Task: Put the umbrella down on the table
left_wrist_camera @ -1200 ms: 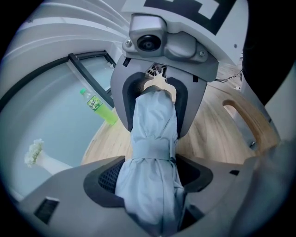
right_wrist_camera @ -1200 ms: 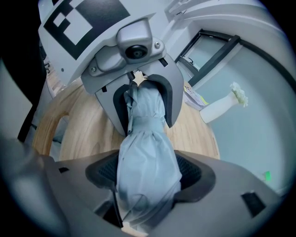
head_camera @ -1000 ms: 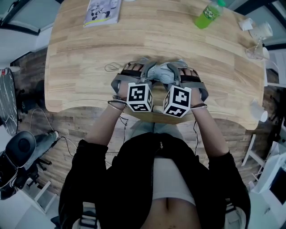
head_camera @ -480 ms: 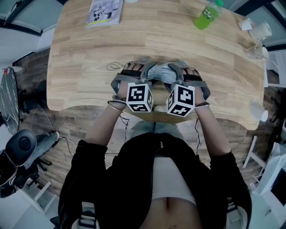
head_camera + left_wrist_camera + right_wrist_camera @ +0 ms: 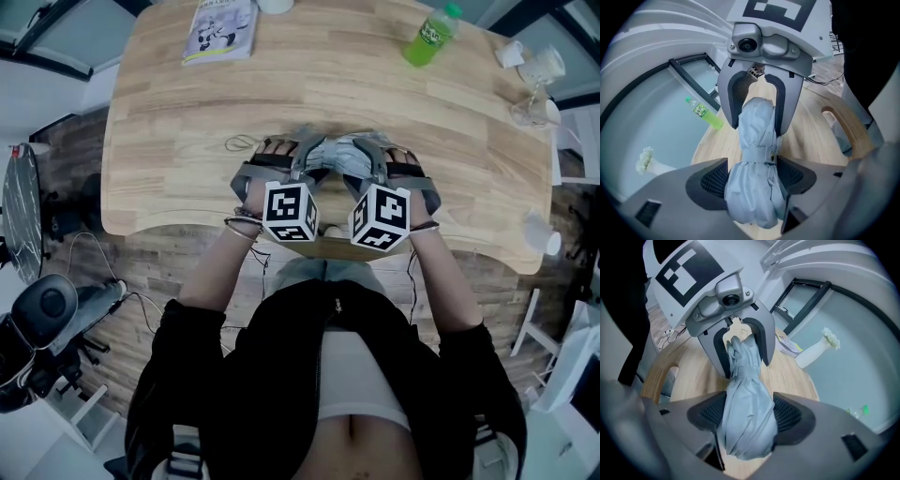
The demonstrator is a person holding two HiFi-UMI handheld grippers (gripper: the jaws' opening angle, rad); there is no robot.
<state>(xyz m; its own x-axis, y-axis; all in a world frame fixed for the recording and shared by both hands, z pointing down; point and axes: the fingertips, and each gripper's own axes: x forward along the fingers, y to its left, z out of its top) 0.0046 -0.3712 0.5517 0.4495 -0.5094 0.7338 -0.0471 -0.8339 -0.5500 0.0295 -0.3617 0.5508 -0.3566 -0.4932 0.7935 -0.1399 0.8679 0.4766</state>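
A folded grey umbrella (image 5: 337, 153) is held crosswise over the wooden table (image 5: 187, 112), near its front edge. My left gripper (image 5: 307, 161) is shut on one end of it and my right gripper (image 5: 367, 159) on the other, the two facing each other. In the left gripper view the grey fabric (image 5: 757, 187) fills the gap between my jaws, and the right gripper (image 5: 757, 101) clamps the far end. The right gripper view shows the fabric (image 5: 745, 413) pinched the same way, with a wooden handle tip (image 5: 736, 329) at the left gripper (image 5: 740, 345). Whether the umbrella touches the tabletop I cannot tell.
A green bottle (image 5: 427, 36) stands at the back right of the table and a booklet (image 5: 220, 28) lies at the back left. A thin cable loop (image 5: 236, 143) lies just left of the grippers. A white vase (image 5: 820, 350) stands at the far edge, and chairs surround the table.
Both grippers keep their hold on the umbrella and have barely shifted over the table's front edge. The right marker cube has drifted slightly to the right.
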